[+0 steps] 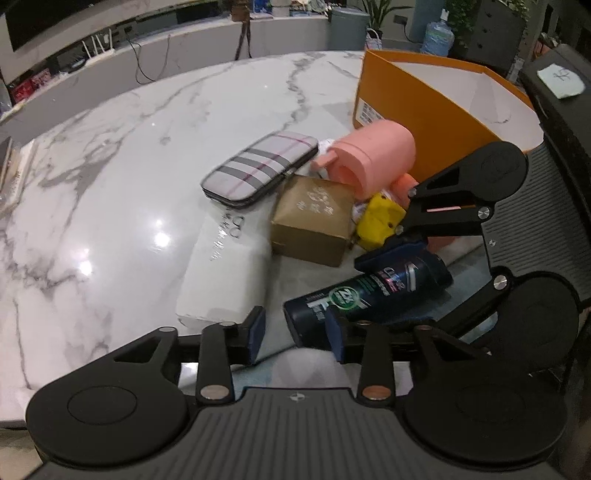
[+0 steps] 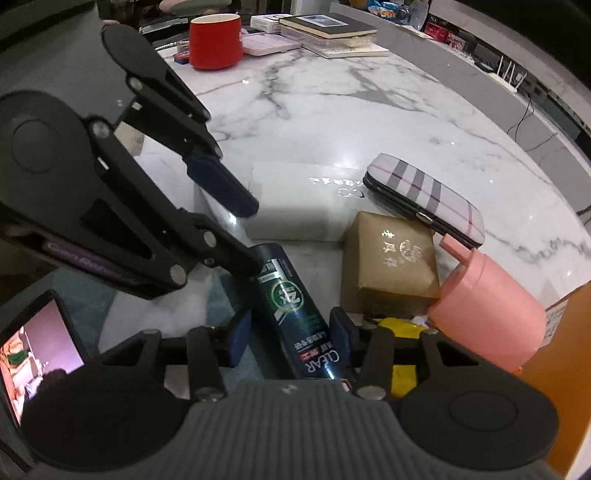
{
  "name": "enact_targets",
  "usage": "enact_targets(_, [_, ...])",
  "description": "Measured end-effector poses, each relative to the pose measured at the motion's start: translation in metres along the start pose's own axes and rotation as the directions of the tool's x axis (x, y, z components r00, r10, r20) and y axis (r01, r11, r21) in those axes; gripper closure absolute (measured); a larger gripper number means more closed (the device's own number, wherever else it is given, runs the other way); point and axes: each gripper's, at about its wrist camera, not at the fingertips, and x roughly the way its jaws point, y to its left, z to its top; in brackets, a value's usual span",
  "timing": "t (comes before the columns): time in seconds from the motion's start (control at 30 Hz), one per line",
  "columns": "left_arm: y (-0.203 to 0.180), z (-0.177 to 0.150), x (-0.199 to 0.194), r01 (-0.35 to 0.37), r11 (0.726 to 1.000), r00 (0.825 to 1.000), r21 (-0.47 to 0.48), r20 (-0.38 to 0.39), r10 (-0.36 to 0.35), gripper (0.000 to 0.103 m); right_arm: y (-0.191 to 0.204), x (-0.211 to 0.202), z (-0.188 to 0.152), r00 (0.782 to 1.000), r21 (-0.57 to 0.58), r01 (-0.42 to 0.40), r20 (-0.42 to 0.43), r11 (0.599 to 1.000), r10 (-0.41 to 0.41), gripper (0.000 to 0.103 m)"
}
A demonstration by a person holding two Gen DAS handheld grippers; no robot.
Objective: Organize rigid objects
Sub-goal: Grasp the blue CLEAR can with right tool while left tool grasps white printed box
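Dark CLEAR bottle (image 2: 295, 306), one only, lying on its side on the marble table (image 2: 332, 110), brand word in white capitals near its cap end, green round badge with "24" mid-body. Straddled by the right claw (image 2: 291, 339), blue pads either side of the body, small gap visible on the left side, right pad close against it; firm grip not certain. Left claw (image 1: 295, 328) just beside the bottle's base end (image 1: 354, 299), jaws partly apart with only bare table between them, right pad at the bottle's edge, holding nothing. Beyond the bottle: one brown cardboard box (image 2: 388, 266) with pale Chinese characters and a printed emblem on top, characters too blurred to read with confidence; one plaid clamshell case (image 2: 424, 195), grey and pink stripes, resting partly on that box; one white rectangular box (image 2: 291, 199) with faint glossy lettering, unreadable; one pink plastic container (image 2: 487, 306) tipped on its side; one yellow item (image 2: 402, 347), mostly hidden. One orange cardboard box (image 1: 436, 110), open-topped, white printed label on its side, text too small to read. Farther back on the table: one red mug (image 2: 216, 40), a stack of books (image 2: 328, 33).
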Motion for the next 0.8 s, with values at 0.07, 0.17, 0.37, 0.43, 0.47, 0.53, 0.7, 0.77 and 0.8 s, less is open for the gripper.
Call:
enact_targets(0.07, [0.002,0.001,0.0,-0.011,1.0,1.0,-0.001,0.006,0.011,0.058,-0.005,0.002,0.001,1.0,0.015,-0.015,-0.004,1.0,0.015,0.053])
enact_targets(0.17, [0.007,0.003,0.001,-0.029,0.999,0.999,-0.018,0.015,0.029,0.055,-0.011,0.004,0.002,0.999,0.047,-0.031,-0.01,0.998,0.031,0.053])
enact_targets(0.37, [0.015,0.009,0.001,-0.082,0.996,0.996,-0.019,0.032,0.082,0.049,-0.022,0.005,0.008,1.0,0.136,0.005,0.015,0.991,-0.007,0.061])
enact_targets(0.43, [0.02,0.013,0.003,-0.088,0.996,0.996,-0.024,0.027,0.089,0.044,-0.031,0.007,0.011,1.0,0.21,-0.013,0.017,0.978,0.009,0.063])
enact_targets(0.47, [0.022,0.014,0.004,-0.092,0.995,0.995,-0.024,0.026,0.093,0.043,-0.033,0.007,0.012,1.0,0.238,-0.016,0.02,0.971,0.011,0.064])
enact_targets(0.53, [0.026,0.017,0.006,-0.093,0.996,0.995,-0.015,0.022,0.094,0.034,-0.039,0.007,0.013,1.0,0.305,-0.02,0.022,0.952,0.014,0.064])
enact_targets(0.7, [0.036,0.02,0.021,-0.082,0.997,0.997,0.009,0.003,0.082,0.029,-0.044,0.005,0.008,0.999,0.41,-0.031,0.034,0.912,0.019,0.063])
enact_targets(0.77, [0.039,0.021,0.029,-0.065,0.998,0.998,0.003,-0.01,0.065,0.025,-0.042,0.004,0.007,0.999,0.416,-0.022,0.038,0.909,0.007,0.063])
enact_targets(0.8, [0.04,0.022,0.032,-0.068,0.998,0.998,0.006,-0.012,0.068,0.024,-0.042,0.004,0.006,0.999,0.428,-0.021,0.039,0.904,0.005,0.061])
